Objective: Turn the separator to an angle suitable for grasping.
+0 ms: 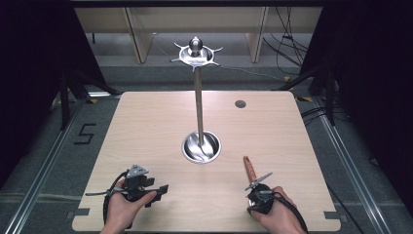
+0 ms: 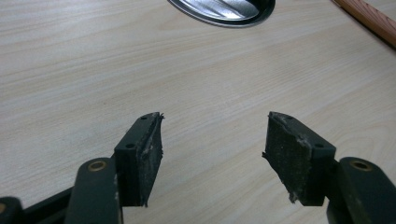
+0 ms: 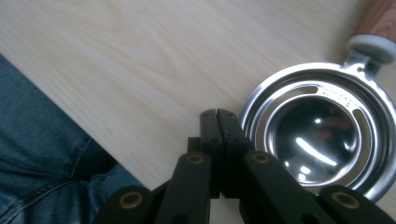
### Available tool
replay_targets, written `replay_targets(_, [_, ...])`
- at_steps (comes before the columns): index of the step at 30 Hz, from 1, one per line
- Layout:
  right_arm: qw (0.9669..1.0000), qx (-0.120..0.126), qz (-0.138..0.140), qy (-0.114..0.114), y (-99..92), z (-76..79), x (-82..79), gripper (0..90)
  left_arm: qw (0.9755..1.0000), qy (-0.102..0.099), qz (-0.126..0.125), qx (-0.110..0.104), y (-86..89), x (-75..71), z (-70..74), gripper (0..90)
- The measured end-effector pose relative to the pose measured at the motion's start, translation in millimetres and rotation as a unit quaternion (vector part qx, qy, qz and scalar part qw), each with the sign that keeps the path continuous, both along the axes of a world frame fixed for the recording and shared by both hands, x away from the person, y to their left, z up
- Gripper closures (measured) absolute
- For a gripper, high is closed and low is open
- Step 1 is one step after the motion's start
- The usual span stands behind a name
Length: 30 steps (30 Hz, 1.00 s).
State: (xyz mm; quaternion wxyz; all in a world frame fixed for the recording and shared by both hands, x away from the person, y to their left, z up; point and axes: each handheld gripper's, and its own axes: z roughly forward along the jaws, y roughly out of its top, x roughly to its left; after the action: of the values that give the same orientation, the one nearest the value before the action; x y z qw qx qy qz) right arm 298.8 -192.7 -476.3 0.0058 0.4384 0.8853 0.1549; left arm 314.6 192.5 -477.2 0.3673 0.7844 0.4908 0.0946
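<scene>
A wooden-handled steel strainer [image 3: 322, 140] is found on the tabletop [image 1: 146, 126], near the stand's base [image 1: 201, 146]. Rigid, light, slippery bowl; the handle [image 1: 250, 167] is judged the best hold. Right gripper [image 3: 218, 114] fingers are closed, empty; left gripper [image 2: 215, 140] fingers are spread wide, empty.

My table [image 1: 146, 126] is pale wood-grain laminate, matt and smooth. The stand [image 1: 198, 107] is polished metal, mirror-bright like my strainer's bowl [image 3: 322, 135]; its handle [image 1: 250, 168] is reddish wood. My left pads [image 2: 292, 154] are rough, worn black rubber.
</scene>
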Motion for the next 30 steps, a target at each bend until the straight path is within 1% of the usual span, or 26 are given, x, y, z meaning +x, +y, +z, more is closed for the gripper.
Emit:
replay_targets(1, [1.0000, 0.000, 0.000, 0.000, 0.0, 0.0, 0.0, 90.0, 1.0000, -0.001, 0.000, 0.001, 0.0, -0.1, 0.1, 35.6])
replay_targets(3, [0.9997, -0.001, -0.023, 0.007, -8.1, 3.2, 2.2, 90.0, 1.0000, 0.001, -0.001, 0.002, 0.2, 0.1, -0.1, 35.6])
replay_targets(4, [0.9998, -0.001, -0.021, 0.000, -10.6, 2.9, 3.7, 90.0, 1.0000, 0.001, -0.003, 0.006, 0.7, 0.1, 0.3, 35.6])
replay_targets(5, [0.9995, -0.006, -0.030, 0.008, -12.4, 3.9, 4.2, 90.0, 1.0000, -0.001, 0.000, 0.002, 0.0, 0.0, 0.0, 35.6])
replay_targets(7, [0.9995, -0.008, -0.031, 0.003, -15.1, 3.3, 5.5, 90.0, 1.0000, 0.000, 0.000, 0.002, 0.1, 0.0, 0.0, 35.6])
replay_targets(10, [0.9991, -0.007, -0.041, 0.006, -24.4, 2.6, 9.0, 90.0, 1.0000, -0.001, 0.002, 0.001, 0.3, -0.1, 0.2, 35.6])
replay_targets(11, [0.9986, -0.016, -0.051, 0.008, -25.7, 3.3, 9.1, 90.0, 1.0000, 0.000, 0.001, 0.001, 0.4, 0.0, 0.2, 35.6])
replay_targets(12, [0.9986, -0.013, -0.050, 0.005, -27.5, 3.8, 10.1, 90.0, 1.0000, -0.001, -0.001, 0.002, 0.5, 0.2, 0.1, 35.6])
replay_targets(13, [0.9978, -0.014, -0.063, 0.012, -27.4, 5.5, 10.0, 90.0, 1.0000, 0.001, -0.001, 0.001, 0.3, 0.2, 0.0, 35.6])
replay_targets(14, [0.9978, -0.014, -0.063, 0.012, -27.4, 5.5, 10.0, 90.0, 1.0000, 0.001, -0.005, 0.006, 0.8, 0.4, 0.2, 35.6])
replay_targets(15, [0.9969, -0.014, -0.073, 0.023, -27.4, 7.7, 9.6, 90.0, 1.0000, 0.002, -0.005, 0.002, 0.4, 0.5, -0.1, 35.6])
replay_targets(16, [0.9976, -0.019, -0.066, 0.008, -30.5, 7.0, 11.9, 90.0, 1.0000, 0.001, -0.005, 0.002, 0.2, 0.5, -0.1, 35.6])
replay_targets(17, [0.9987, -0.016, -0.049, -0.002, -33.3, 6.8, 13.6, 90.0, 1.0000, 0.002, -0.005, 0.002, 0.2, 0.6, 0.0, 35.6])
replay_targets(18, [0.9981, -0.005, -0.061, 0.001, -33.6, 11.0, 13.6, 88.4, 1.0000, 0.001, -0.003, 0.002, 0.1, 0.6, 0.2, 35.6])
replay_targets(19, [0.9981, 0.012, -0.061, -0.006, -34.0, 14.0, 14.0, 85.4, 1.0000, 0.001, -0.002, -0.002, -0.4, 0.9, -0.1, 35.6])
replay_targets(20, [0.9981, 0.012, -0.061, -0.006, -34.0, 14.0, 14.0, 85.4, 1.0000, 0.000, -0.001, -0.001, -0.4, 1.0, -0.1, 35.6])
replay_targets(21, [0.9976, 0.032, -0.058, -0.022, -35.6, 18.3, 15.5, 80.9, 1.0000, 0.000, 0.001, -0.005, -1.0, 1.3, -0.5, 35.6])
replay_targets(22, [0.9976, 0.032, -0.058, -0.022, -35.6, 18.3, 15.5, 80.9, 1.0000, 0.001, 0.001, -0.005, -0.9, 1.7, -0.5, 35.6])
replay_targets(23, [0.9978, 0.037, -0.043, -0.036, -37.3, 17.6, 18.4, 80.1, 1.0000, 0.000, 0.001, -0.005, -1.0, 2.0, -0.9, 35.6])
replay_targets(24, [0.9968, 0.036, -0.063, -0.034, -36.5, 20.6, 17.7, 78.8, 1.0000, 0.002, 0.002, -0.007, -1.1, 2.2, -1.1, 35.6])
replay_targets(25, [0.9962, 0.034, -0.068, -0.042, -38.3, 21.7, 19.4, 77.2, 1.0000, 0.001, 0.003, -0.005, -1.0, 2.0, -0.9, 35.6])
replay_targets(26, [0.9959, 0.038, -0.069, -0.044, -39.1, 22.3, 20.2, 76.1, 1.0000, 0.002, 0.002, -0.005, -0.8, 2.1, -1.2, 35.6])
replay_targets(27, [0.9952, 0.038, -0.080, -0.042, -38.9, 24.3, 19.8, 75.2, 1.0000, 0.001, 0.000, -0.003, -0.2, 2.1, -1.1, 35.6])
replay_targets(28, [0.9960, 0.035, -0.067, -0.048, -41.9, 24.8, 21.8, 74.2, 1.0000, 0.002, 0.000, -0.002, -0.1, 2.0, -0.9, 35.6])
replay_targets(29, [0.9957, 0.038, -0.070, -0.046, -42.7, 25.9, 23.6, 72.2, 1.0000, 0.001, 0.003, -0.008, -0.9, 1.8, -1.1, 35.6])
replay_targets(30, [0.9962, 0.024, -0.067, -0.050, -43.8, 26.1, 25.4, 71.4, 1.0000, 0.003, 0.000, -0.003, -0.1, 1.8, -0.8, 35.6])
